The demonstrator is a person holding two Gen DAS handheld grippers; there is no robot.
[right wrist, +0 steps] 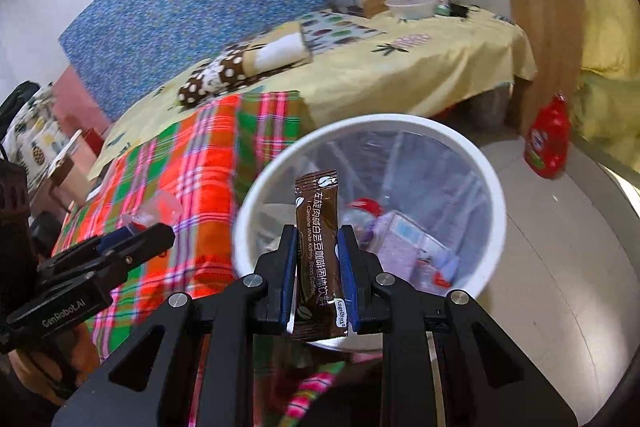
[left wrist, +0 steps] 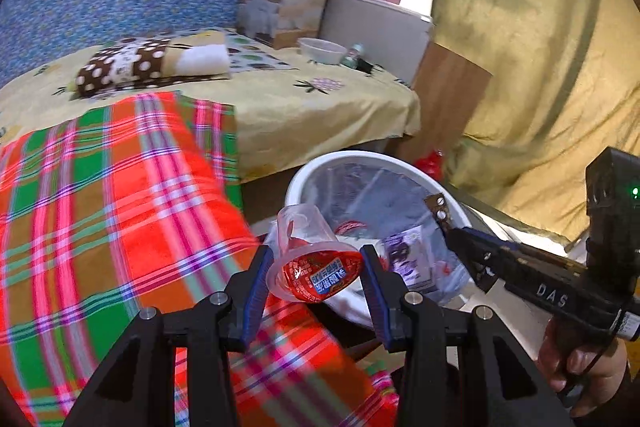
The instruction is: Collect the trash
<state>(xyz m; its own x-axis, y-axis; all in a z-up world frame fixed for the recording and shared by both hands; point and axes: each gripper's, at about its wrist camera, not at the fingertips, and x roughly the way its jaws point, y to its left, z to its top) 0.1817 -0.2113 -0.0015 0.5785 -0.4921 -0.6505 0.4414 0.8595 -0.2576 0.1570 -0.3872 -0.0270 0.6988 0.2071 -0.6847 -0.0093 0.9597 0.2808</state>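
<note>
Cup: we hold the plastic cup (left wrist: 310, 259) lightly between the left gripper (left wrist: 316, 277) fingers, at the bin's near rim, ready to drop.
Sachet: our right gripper (right wrist: 318, 283) pinches the coffee sachet (right wrist: 320, 255) upright above the bin (right wrist: 496, 195) (already partly filled).
Surroundings: plaid blanket (left wrist: 120, 207) at the bed's edge, beside the bin.
</note>
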